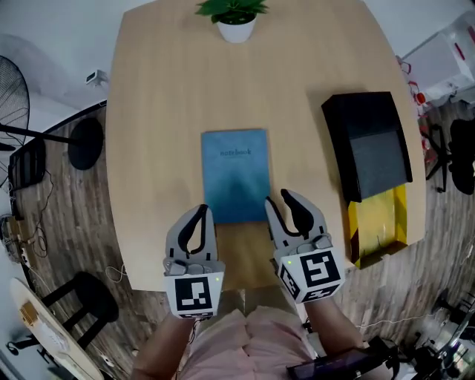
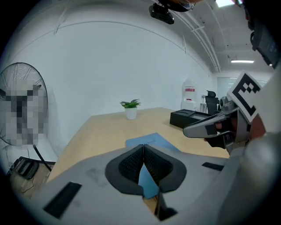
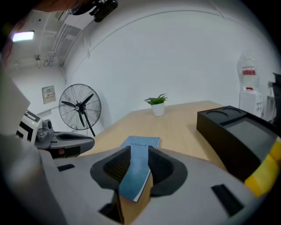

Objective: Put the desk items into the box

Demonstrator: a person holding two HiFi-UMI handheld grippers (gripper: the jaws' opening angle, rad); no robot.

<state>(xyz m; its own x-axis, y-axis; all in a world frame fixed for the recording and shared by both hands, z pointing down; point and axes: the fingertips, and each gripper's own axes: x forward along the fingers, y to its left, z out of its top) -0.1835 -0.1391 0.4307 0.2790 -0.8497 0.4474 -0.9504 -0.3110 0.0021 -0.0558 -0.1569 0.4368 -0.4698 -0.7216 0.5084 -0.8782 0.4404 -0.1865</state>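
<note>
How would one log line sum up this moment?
left hand-held gripper shut | right hand-held gripper open | notebook on table, ungrasped | box at right

Cropped at the top edge: plant. Hidden behind left gripper and right gripper: near corners of notebook.

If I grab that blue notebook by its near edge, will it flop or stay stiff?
The blue notebook looks thin, so held by one edge it would probably sag somewhat. It lies flat on the smooth table, so a push would likely slide it, not tip it.
</note>
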